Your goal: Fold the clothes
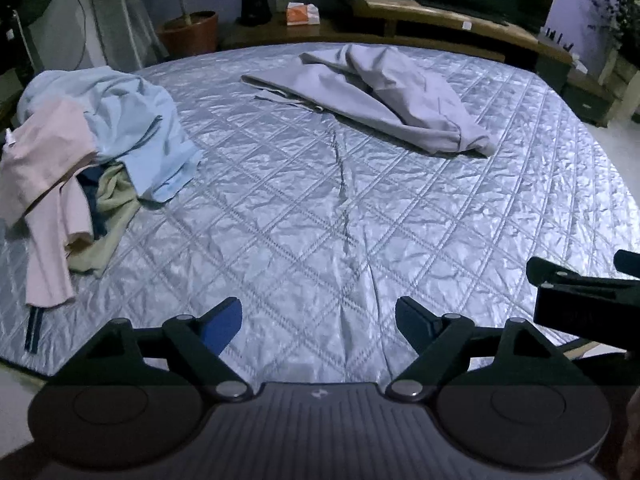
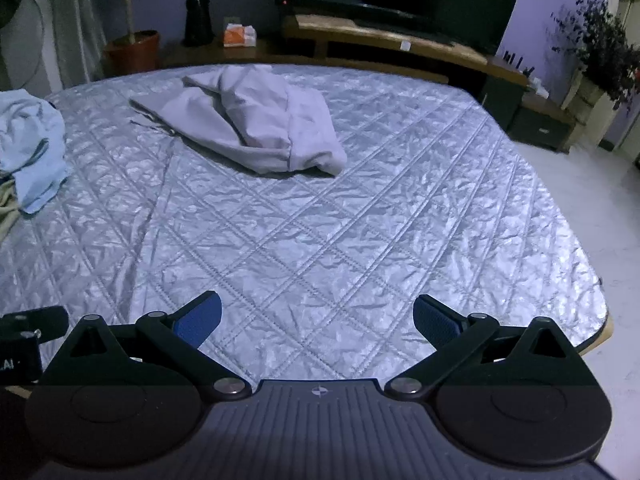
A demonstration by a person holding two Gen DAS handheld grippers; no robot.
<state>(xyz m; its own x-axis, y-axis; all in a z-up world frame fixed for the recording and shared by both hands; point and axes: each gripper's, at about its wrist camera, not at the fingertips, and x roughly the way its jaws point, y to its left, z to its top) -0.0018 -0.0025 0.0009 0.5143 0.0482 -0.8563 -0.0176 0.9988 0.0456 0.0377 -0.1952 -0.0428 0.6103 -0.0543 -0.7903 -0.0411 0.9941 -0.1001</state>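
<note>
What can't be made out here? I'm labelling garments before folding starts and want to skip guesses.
- Clothes pile: in the left wrist view the lower pieces are buried under the pink and blue tops; in the right wrist view the frame's left edge cuts it off.
- Grey garment: bunched over itself, so its type and underside stay hidden in both views.
- Orange packet on the far shelf: too small and dim to read.

- Quilted cover point(image 1: 320, 208): silvery grey-blue, shiny, stitched in a diamond grid.
- Crumpled garment point(image 1: 384, 96) at the far side: plain pale lilac-grey.
- Pile at the left: light blue shirt point(image 1: 120, 112) on top, pale pink top point(image 1: 44, 168), olive-green piece point(image 1: 108, 224), a dark navy scrap.
- Gripper pads point(image 2: 198, 320): blue on black arms.
- Plant pot point(image 1: 188, 32): terracotta brown.
- Tissue pack point(image 1: 302, 14): orange and white.
</note>
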